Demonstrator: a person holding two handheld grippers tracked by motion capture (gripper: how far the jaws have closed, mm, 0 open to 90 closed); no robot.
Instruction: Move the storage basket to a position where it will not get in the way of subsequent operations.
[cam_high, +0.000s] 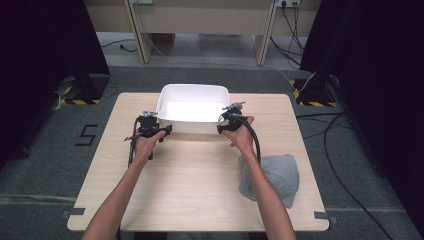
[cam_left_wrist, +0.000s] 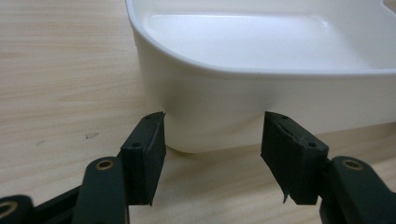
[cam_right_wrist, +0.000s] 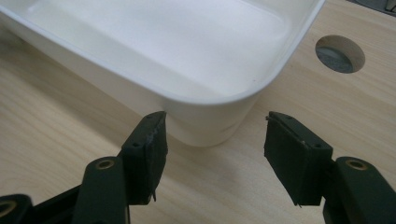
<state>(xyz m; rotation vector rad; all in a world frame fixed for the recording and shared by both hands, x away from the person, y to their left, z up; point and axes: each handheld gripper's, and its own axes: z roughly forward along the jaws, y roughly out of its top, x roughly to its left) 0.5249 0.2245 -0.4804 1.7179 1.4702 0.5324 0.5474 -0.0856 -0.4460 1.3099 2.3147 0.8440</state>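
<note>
Both jaws apart: left hand-held gripper (cam_high: 159, 131) and right hand-held gripper (cam_high: 225, 123) at white tub (cam_high: 192, 95) near corners, contact unclear. Grey cloth (cam_high: 280, 175) on desk (cam_high: 200, 195).

High view looks down; both gripper views closely face the tub (cam_high: 193, 102)

Grey carpet (cam_high: 45, 150), dark curtains (cam_high: 30, 50)

left forearm: reaches in from bottom, angled forward | left gripper (cam_high: 161, 131): held in left hand (cam_high: 145, 147), jaws spread wide | right forearm: angled forward | right gripper (cam_high: 226, 121): held in right hand (cam_high: 242, 137), jaws spread wide
</note>
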